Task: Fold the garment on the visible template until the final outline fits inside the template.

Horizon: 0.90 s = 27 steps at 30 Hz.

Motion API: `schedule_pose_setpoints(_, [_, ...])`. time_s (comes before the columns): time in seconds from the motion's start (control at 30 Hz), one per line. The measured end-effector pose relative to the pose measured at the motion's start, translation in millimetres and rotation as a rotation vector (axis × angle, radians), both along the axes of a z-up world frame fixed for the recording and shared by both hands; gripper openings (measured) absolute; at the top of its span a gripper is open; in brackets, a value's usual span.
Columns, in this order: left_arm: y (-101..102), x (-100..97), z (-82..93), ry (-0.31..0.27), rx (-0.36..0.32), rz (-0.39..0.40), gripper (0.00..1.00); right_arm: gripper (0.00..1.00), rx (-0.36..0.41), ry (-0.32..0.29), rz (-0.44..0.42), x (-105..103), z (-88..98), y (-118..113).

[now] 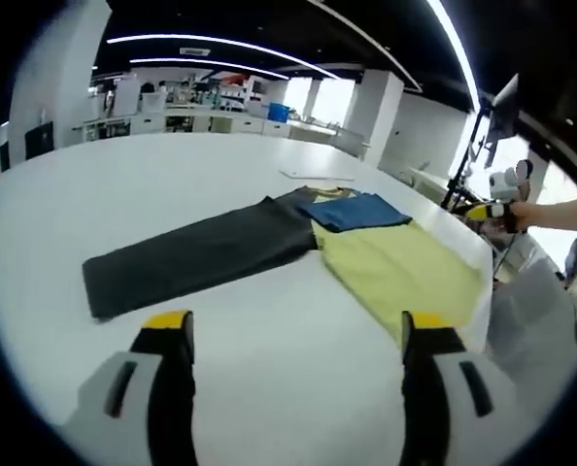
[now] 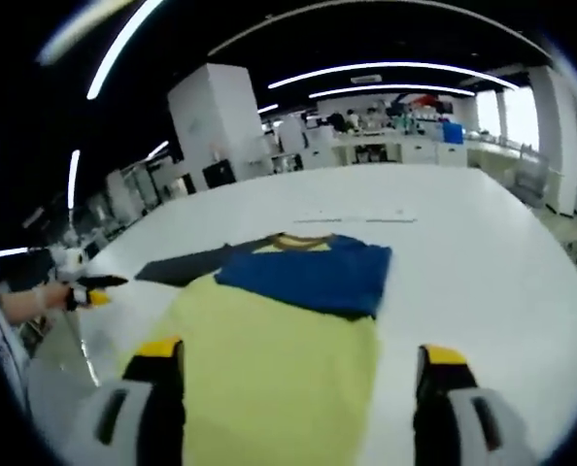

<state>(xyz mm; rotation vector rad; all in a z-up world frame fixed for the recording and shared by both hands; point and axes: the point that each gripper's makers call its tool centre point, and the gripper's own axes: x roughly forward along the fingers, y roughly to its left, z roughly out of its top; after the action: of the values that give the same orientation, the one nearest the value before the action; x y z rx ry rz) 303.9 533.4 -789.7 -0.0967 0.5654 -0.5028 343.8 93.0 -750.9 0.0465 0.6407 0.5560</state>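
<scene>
My left gripper (image 1: 298, 340) and right gripper (image 2: 298, 369) hover released over the white table (image 1: 172, 184), whose yellow-bodied, blue-yoked cloth garment (image 2: 279, 359) lies partly folded, one dark grey sleeve (image 1: 196, 257) outstretched, unfolded.

A big open lab or workshop hall, seen from my tongs.

I'm at a very large white table (image 1: 172, 184) under a dark ceiling with long strip lights (image 1: 220, 44). White square pillars (image 1: 378, 112) stand across the floor. Along the far wall run white benches (image 1: 201, 118) crowded with equipment and bins, too small to tell apart. Bright windows (image 1: 332, 99) lie beyond them. At the table's edge a black stand (image 1: 468, 160) carries a monitor (image 1: 507, 105).
</scene>
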Motion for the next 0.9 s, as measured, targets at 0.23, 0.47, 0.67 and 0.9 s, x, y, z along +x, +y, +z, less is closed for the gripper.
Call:
schedule_pose_setpoints(0.23, [30,11.2,-4.2,-0.027,0.017,0.104,0.84,1.00,-0.007,-0.002,0.006,-13,0.5,15])
schedule_pose_setpoints(0.47, [58,20.9,-9.0,-0.024,0.032,0.145,0.83,1.00,-0.061,-0.001,0.045,-23,3.6,13])
schedule_pose_setpoints(0.67, [103,35.0,-20.5,-0.008,0.047,0.311,0.74,1.00,-0.044,0.006,0.020,-29,2.8,12])
schedule_pose_setpoints(0.9, [122,46.8,-35.4,0.009,0.041,0.381,0.57,1.00,-0.058,0.026,0.023,-42,-2.7,9])
